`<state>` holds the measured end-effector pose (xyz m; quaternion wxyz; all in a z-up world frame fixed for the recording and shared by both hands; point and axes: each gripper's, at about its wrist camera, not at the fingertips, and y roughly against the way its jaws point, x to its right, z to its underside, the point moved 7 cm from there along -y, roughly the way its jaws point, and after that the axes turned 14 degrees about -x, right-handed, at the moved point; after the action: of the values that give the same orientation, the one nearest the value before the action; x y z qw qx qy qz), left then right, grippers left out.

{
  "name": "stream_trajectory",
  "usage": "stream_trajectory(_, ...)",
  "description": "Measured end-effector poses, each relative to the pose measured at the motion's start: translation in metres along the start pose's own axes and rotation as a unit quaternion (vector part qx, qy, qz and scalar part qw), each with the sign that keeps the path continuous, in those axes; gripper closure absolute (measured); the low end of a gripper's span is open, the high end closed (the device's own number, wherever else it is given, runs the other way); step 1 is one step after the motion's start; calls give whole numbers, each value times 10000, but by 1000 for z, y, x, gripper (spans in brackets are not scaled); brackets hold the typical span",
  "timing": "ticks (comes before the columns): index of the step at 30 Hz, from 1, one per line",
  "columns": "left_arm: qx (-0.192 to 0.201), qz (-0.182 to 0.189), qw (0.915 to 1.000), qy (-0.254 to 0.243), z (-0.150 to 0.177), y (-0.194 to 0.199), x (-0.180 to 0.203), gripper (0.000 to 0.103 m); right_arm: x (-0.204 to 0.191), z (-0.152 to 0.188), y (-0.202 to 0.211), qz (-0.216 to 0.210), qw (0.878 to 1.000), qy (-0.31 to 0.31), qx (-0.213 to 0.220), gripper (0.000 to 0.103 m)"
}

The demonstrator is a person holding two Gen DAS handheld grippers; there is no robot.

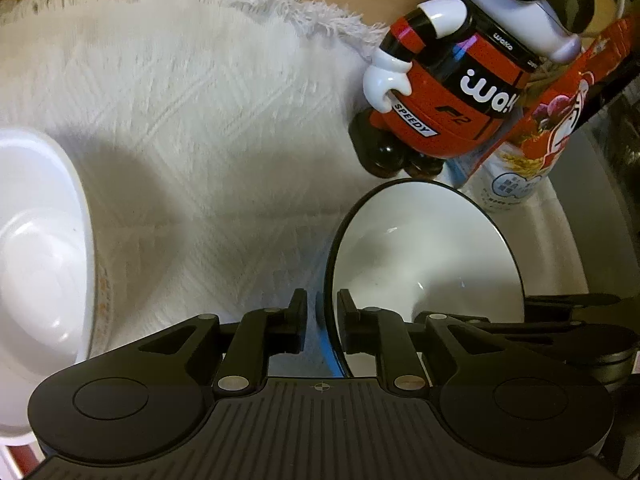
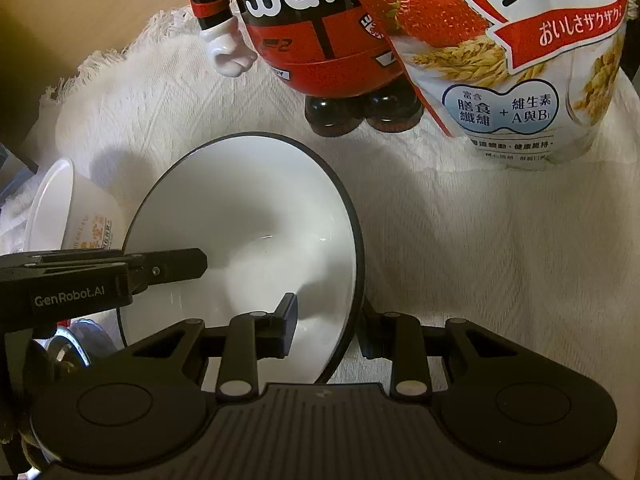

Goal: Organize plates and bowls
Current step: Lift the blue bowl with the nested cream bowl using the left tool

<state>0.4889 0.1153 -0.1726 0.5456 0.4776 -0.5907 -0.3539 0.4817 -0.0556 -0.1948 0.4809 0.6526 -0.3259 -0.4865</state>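
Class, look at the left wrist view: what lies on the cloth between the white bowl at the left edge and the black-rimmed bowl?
Nothing: in the left wrist view only bare white cloth lies between the white bowl and the black-rimmed bowl.

I seem to be working in someone's home, at a dining or side table. A white woven cloth (image 1: 208, 128) with a fringed edge covers a tan tabletop (image 2: 80, 20). On it stand a red and black toy figure (image 1: 448, 92) and a bag of strawberry cereal (image 2: 520, 60), beside a dark-rimmed white bowl (image 2: 248, 208) and a printed paper bowl (image 2: 76, 216): everyday household things, nothing industrial.
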Motion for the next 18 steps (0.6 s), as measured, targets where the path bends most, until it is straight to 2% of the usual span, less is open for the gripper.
stream_trajectory(6,-6,-116,9999,6,2,3,0,84,8,2,5,-45,9999,-151,54,73)
stream_trajectory(10,-64,-59,9999,98,2,0,2,86,13,4,5,-146,9995,-266,1,73)
stream_trajectory(18,-165,-170,9996,131,1,-15,7,84,1,-1,1,-214,9995,-232,-65,70)
